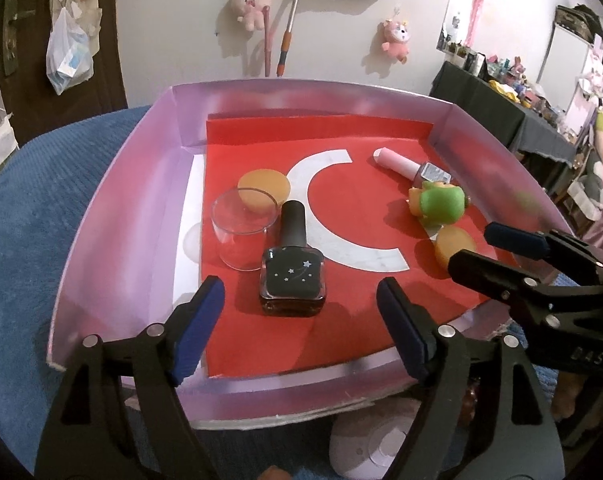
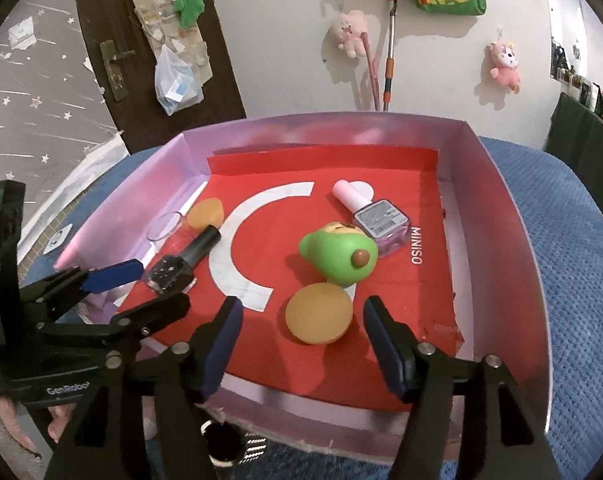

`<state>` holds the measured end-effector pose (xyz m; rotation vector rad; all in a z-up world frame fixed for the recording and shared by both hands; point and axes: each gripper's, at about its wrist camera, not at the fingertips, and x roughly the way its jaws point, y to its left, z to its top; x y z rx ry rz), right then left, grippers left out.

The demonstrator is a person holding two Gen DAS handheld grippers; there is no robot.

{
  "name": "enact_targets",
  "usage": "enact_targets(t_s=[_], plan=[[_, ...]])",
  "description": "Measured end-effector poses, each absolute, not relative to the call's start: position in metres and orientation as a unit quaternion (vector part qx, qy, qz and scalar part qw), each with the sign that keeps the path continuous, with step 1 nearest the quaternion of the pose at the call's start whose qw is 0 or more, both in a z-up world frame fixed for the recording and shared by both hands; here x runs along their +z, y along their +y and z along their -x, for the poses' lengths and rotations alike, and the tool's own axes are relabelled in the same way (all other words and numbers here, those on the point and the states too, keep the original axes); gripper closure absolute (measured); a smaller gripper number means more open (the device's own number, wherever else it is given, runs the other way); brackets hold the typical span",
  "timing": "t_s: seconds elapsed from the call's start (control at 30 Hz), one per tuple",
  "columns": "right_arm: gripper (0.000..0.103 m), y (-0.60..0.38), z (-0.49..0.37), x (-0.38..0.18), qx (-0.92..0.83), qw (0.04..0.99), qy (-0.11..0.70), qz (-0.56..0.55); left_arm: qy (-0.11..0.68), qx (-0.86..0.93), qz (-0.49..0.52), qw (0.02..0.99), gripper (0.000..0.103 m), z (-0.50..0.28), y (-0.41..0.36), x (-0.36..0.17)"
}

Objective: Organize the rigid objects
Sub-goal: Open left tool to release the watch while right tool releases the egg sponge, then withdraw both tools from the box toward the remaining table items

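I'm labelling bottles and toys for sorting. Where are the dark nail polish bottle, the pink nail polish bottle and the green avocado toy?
dark nail polish bottle (image 1: 292, 280), left wrist view, starred front face.
pink nail polish bottle (image 2: 381, 218), right wrist view, back label.
green avocado toy (image 2: 337, 258), right wrist view, green body.

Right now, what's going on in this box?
A person holds two open grippers over a shallow pink box lined with red paper. The left hand-held gripper sits just short of a lying dark square nail polish bottle; the right hand-held gripper brackets a round orange sponge. Neither grips anything. A green avocado toy, pink polish bottle, clear cup and second orange sponge lie inside.
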<state>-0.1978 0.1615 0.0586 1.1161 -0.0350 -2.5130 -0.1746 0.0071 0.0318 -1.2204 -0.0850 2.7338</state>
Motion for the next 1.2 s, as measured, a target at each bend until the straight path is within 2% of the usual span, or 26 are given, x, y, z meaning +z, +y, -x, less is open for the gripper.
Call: enact_targets(t_s=[0.13,0.27,0.33,0.43,0.5,0.63,0.87,1.2], plan=[[0.028,0.163,0.188,0.066,-0.900,0.200,-0.013,-0.387,-0.021,0.916,0.394,0.068,0.023,0.168,0.009,0.040],[0.026,0.165,0.179,0.073,-0.902,0.207,-0.017,-0.378,-0.018,0.921,0.383,0.067,0.016,0.160,0.010,0.048],[0.025,0.166,0.175,0.075,-0.903,0.210,-0.020,-0.374,-0.012,0.927,0.372,0.055,0.003,0.156,0.009,0.053],[0.021,0.167,0.169,0.079,-0.904,0.216,-0.023,-0.369,-0.014,0.931,0.363,0.048,0.003,0.151,0.005,0.059],[0.012,0.168,0.164,0.082,-0.907,0.215,-0.022,-0.362,-0.021,0.931,0.360,0.047,0.003,0.149,0.001,0.062],[0.010,0.171,0.156,0.088,-0.911,0.216,-0.026,-0.351,-0.026,0.934,0.354,0.041,0.003,0.144,-0.004,0.065],[0.000,0.174,0.145,0.094,-0.914,0.222,-0.031,-0.339,-0.044,0.937,0.345,0.033,0.000,0.135,-0.011,0.067],[0.000,0.177,0.133,0.099,-0.914,0.235,-0.041,-0.329,-0.046,0.936,0.348,0.033,0.000,0.123,-0.014,0.067]])
